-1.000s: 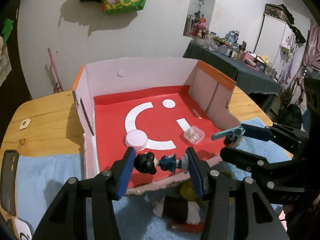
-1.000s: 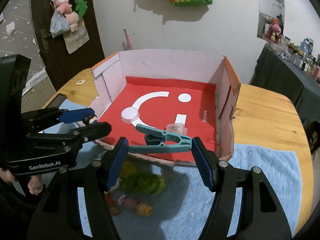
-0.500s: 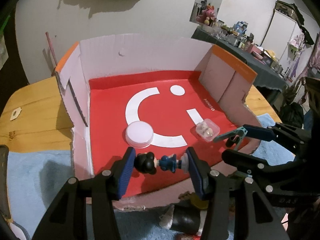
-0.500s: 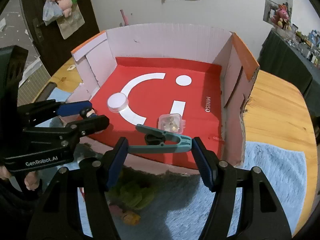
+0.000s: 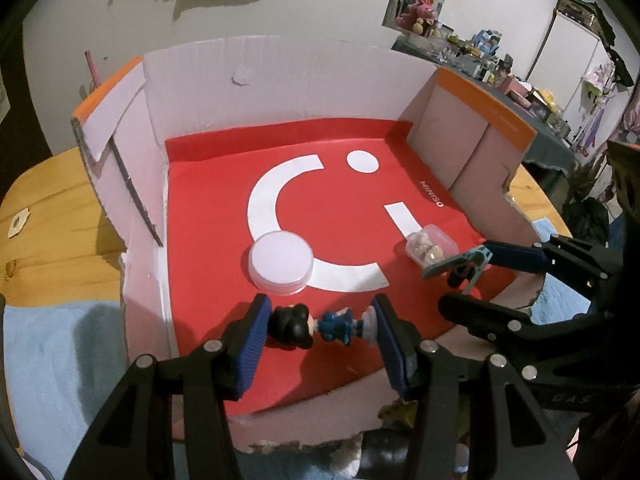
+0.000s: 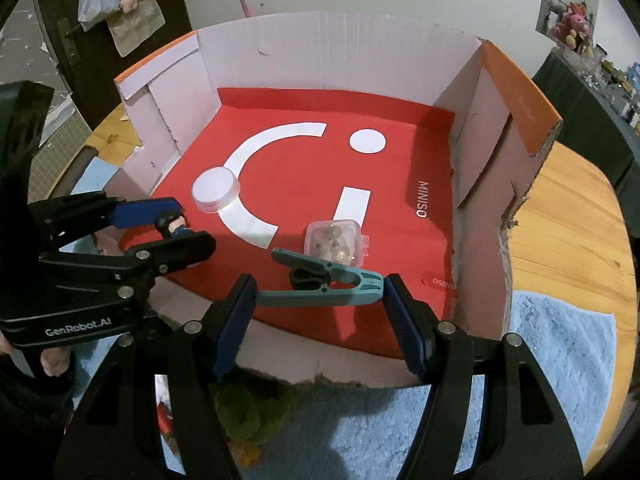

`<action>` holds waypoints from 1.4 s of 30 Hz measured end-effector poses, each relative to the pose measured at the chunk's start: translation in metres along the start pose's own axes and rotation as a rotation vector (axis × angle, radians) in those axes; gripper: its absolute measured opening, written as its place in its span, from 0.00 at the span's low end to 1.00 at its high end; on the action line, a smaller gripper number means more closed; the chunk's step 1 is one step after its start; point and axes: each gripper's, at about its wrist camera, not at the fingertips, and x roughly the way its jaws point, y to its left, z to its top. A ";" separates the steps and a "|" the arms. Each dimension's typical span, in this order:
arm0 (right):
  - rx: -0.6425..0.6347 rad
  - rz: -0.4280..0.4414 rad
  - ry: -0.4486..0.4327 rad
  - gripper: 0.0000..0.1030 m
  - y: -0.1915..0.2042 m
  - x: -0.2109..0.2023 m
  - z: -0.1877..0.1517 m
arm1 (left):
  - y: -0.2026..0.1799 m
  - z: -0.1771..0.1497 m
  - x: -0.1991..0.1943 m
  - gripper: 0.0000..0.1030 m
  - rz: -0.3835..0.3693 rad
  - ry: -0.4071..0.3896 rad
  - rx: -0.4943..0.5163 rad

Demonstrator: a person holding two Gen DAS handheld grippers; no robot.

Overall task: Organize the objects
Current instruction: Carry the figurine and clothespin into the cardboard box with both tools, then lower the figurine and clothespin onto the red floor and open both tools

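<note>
My left gripper [image 5: 318,330] is shut on a small black-haired figurine in blue clothes [image 5: 316,326], held sideways over the near edge of the open cardboard box [image 5: 280,80]. The right gripper [image 6: 320,296] is shut on a teal clothes peg [image 6: 328,282], gripped end to end above the box's near right part. On the red box floor lie a round white lid [image 5: 281,262] and a small clear container of pale bits [image 5: 430,242]. In the right wrist view the left gripper [image 6: 176,226] shows at left with the figurine [image 6: 174,226].
The box stands on a wooden table [image 6: 576,216] partly covered by a light blue towel [image 6: 552,364]. Green and other small toys [image 6: 248,412] lie on the towel below the box's torn near wall. A dark cluttered table [image 5: 500,76] stands behind.
Both grippers have moved forward and down over the box's near edge, each keeping its object. The box floor now fills more of both views.
</note>
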 end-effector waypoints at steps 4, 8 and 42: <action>0.006 -0.015 -0.010 0.62 -0.003 0.002 0.001 | -0.002 0.001 0.002 0.52 0.008 -0.006 -0.002; -0.004 -0.049 -0.019 0.62 -0.002 0.004 0.003 | -0.003 0.002 0.004 0.52 0.015 -0.011 -0.007; -0.036 -0.065 0.018 0.62 0.008 -0.001 -0.004 | -0.008 0.001 0.007 0.52 0.026 0.009 0.001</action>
